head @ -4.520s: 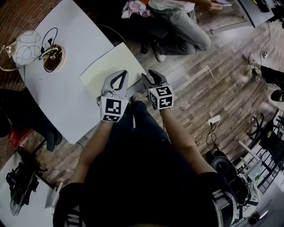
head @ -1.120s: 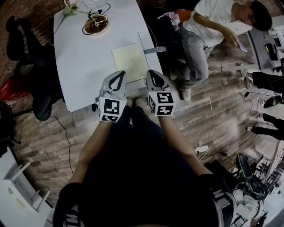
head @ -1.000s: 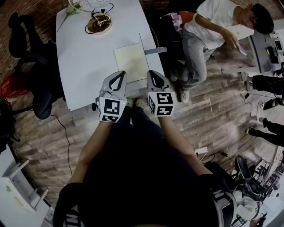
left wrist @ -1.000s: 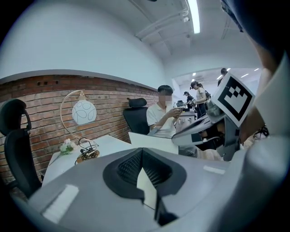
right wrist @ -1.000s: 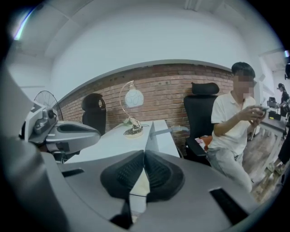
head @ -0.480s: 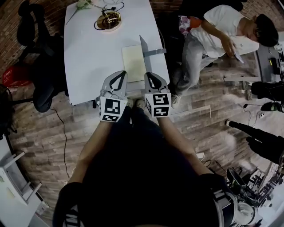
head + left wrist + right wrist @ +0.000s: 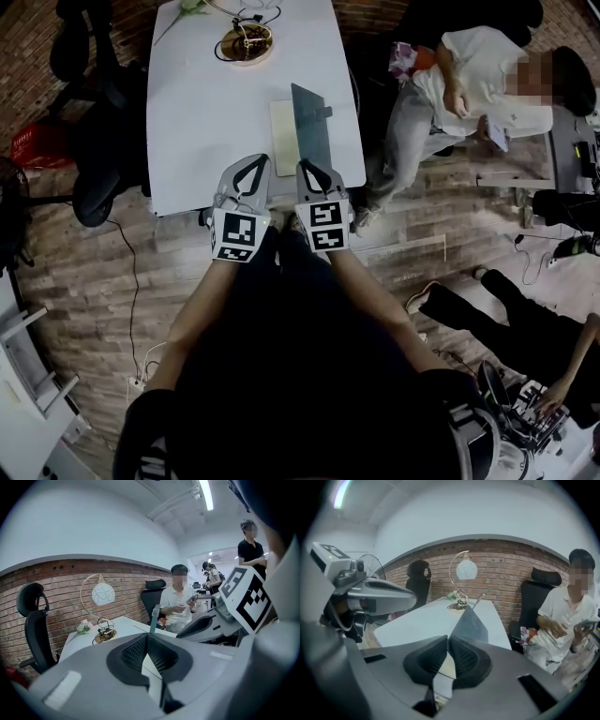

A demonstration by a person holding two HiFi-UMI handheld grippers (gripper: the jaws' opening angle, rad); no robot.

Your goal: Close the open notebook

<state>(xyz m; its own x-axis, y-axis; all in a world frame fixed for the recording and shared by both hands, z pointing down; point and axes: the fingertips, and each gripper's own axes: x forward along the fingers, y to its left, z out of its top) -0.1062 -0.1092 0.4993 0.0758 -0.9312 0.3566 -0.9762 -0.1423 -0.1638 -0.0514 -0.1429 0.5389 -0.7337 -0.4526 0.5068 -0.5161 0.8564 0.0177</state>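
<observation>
A white table (image 7: 206,112) stands with its far end near a brick wall (image 7: 61,588). On that end there is a lamp (image 7: 102,594) with a round patterned globe on a curved arm. A black cable is coiled on its round base, and a small bunch of flowers (image 7: 83,626) lies just beside it. A black office chair (image 7: 94,56) is at the left side of the table. At the right side a seated person (image 7: 478,89) in a white shirt holds a phone (image 7: 192,600). A fan (image 7: 370,566) stands near the wall — the floor (image 7: 84,281) is of wooden planks.
</observation>
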